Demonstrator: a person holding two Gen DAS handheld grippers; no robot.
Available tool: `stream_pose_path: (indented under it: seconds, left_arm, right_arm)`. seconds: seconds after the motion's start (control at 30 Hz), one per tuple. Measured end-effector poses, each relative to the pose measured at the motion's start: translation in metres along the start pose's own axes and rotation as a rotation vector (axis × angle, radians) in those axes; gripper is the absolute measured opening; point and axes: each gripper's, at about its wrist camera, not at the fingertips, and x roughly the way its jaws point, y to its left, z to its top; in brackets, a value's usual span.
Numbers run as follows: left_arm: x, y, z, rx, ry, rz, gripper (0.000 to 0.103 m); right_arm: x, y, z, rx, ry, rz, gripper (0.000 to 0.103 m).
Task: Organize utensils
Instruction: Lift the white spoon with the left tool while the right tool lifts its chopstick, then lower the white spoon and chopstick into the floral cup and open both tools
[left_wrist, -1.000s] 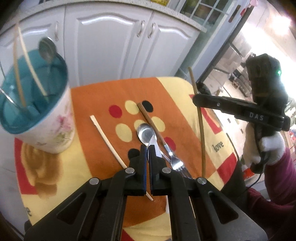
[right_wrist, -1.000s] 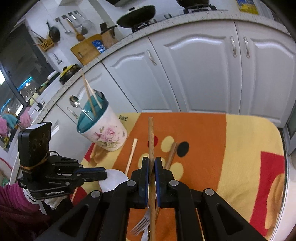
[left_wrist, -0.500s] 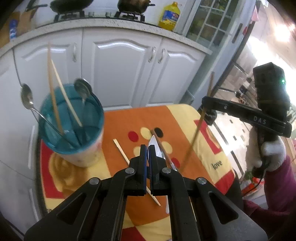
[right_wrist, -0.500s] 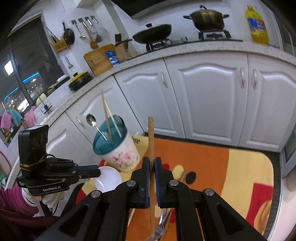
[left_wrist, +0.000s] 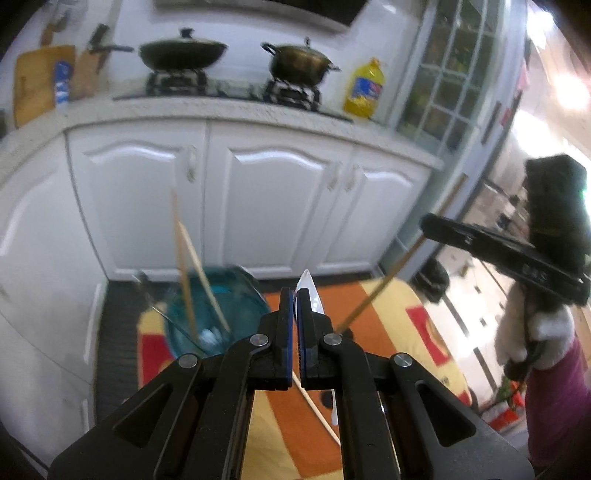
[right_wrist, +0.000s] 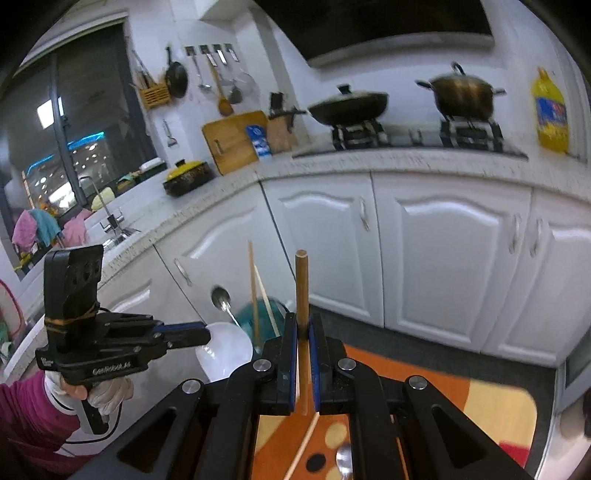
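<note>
My left gripper (left_wrist: 295, 295) is shut on a white spoon (left_wrist: 309, 290), held edge-on above the table; from the right wrist view its white bowl (right_wrist: 225, 349) shows at the left gripper's tips. My right gripper (right_wrist: 303, 321) is shut on a brown wooden chopstick (right_wrist: 301, 291), held upright; it also shows slanting in the left wrist view (left_wrist: 384, 280). The teal-rimmed utensil cup (left_wrist: 214, 310) stands below and left, holding two pale chopsticks (left_wrist: 184, 266) and a metal spoon (right_wrist: 221, 299).
An orange and yellow cloth (left_wrist: 388, 321) covers the small table. One pale chopstick (left_wrist: 314, 406) lies on it, and a metal spoon (right_wrist: 344, 458) shows low in the right wrist view. White cabinets (left_wrist: 277, 206) stand behind, with pots on the counter.
Both grippers have risen and tilted up with their loads. The table and cup have dropped low in both views, and the counter and stove have come into sight.
</note>
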Motion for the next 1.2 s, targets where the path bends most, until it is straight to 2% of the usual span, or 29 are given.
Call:
stream_pose_path:
  seconds: [0.23,0.57,0.8,1.2]
  left_arm:
    - [-0.013,0.030,0.028,-0.028,-0.071,0.092,0.000]
    - [0.004,0.064,0.037,-0.024,-0.134,0.313,0.000]
    - [0.028,0.071,0.024,-0.025,-0.132,0.364,0.000]
    - [0.055,0.074,0.009,-0.040,-0.100,0.392,0.000]
  right_arm:
    - [0.006,0.025,0.039,-0.061,-0.051,0.025,0.006]
    - [0.041,0.036,0.060,-0.068,-0.048,0.053,0.006]
    - [0.073,0.035,0.055,-0.073,-0.004,0.033,0.006]
    - [0.115,0.021,0.033,-0.028,0.086,0.046,0.006]
